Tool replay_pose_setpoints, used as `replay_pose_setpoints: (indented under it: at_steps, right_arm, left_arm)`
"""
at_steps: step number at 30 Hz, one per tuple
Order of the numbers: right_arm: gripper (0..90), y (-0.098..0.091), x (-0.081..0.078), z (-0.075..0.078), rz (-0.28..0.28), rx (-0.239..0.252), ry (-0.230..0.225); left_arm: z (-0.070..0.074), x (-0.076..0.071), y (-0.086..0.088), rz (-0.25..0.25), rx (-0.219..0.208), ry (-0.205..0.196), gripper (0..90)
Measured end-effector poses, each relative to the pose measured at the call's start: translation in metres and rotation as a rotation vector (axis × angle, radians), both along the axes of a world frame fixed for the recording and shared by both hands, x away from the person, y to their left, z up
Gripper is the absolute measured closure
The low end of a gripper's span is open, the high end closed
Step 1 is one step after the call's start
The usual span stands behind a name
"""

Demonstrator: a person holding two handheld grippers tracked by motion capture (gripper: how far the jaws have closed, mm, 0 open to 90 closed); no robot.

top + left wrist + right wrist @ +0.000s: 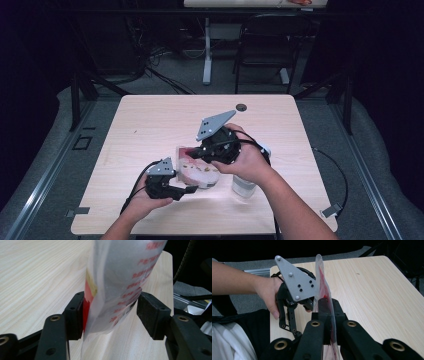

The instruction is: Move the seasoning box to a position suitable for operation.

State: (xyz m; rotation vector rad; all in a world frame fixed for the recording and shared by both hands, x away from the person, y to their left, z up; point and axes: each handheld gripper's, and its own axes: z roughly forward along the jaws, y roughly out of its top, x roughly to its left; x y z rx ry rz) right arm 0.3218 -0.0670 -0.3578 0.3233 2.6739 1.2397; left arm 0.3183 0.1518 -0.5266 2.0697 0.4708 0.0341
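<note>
The plastic bag (199,172) hangs just above the table (150,120), thin, limp and slippery. The right gripper (325,315) is clamped on its edge; the left gripper (110,312) straddles it, jaws apart. Best pinched at the rim.

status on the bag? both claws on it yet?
Done: the right claw is clamped shut on the edge of the clear printed bag, held above the table. In hand: the left claw straddles the bag's other end, with one pad touching and the other looking slightly off. Left: closing that grip; the bag looks unopened.
</note>
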Motion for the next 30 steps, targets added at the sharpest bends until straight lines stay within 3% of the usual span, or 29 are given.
replay_pose_setpoints:
  at_steps: [11,15,30]
  right_arm:
    - [90.0,-0.002,0.001,-0.001,0.001,0.004,0.006]
    - [89.8,-0.005,0.001,-0.001,-0.002,-0.001,0.014]
    - [88.1,-0.019,0.004,-0.007,-0.027,0.011,0.036]
  left_arm:
    - [0.002,0.000,0.004,-0.021,0.011,0.004,56.5]
    - [0.004,-0.001,0.006,-0.030,0.031,-0.020,60.7]
    - [0.008,-0.003,0.007,-0.026,0.078,0.007,63.5]
